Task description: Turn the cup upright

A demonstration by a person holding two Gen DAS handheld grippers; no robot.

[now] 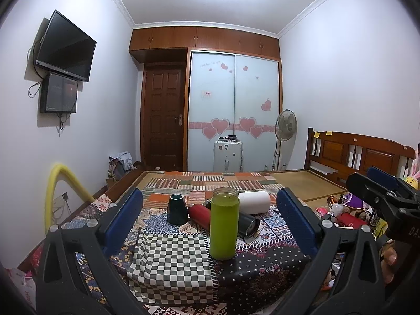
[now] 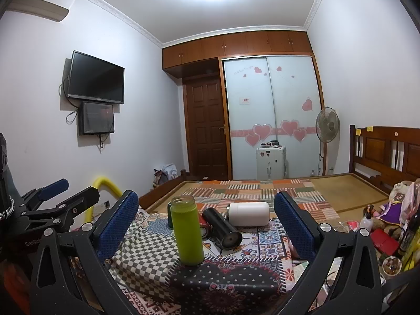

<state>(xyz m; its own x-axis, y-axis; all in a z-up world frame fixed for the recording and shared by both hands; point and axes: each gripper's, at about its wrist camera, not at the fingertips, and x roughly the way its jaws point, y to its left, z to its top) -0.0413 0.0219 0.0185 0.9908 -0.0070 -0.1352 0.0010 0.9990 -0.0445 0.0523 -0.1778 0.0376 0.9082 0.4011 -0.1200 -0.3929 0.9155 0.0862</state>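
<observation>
Patchwork bedding [image 1: 262, 275] fills the lower frame; on it several cups lie toppled behind an upright green bottle [image 1: 224, 225]. At centre right, the white cup [image 1: 256, 202] appears rigid, smooth, probably slippery, best gripped mid-barrel. Left gripper [image 1: 210, 223] and right gripper [image 2: 206, 225] are held wide, empty.

Black tools [image 1: 210, 223], blue dimpled pads [image 2: 118, 225]; silver screws; perhaps white lettering
</observation>
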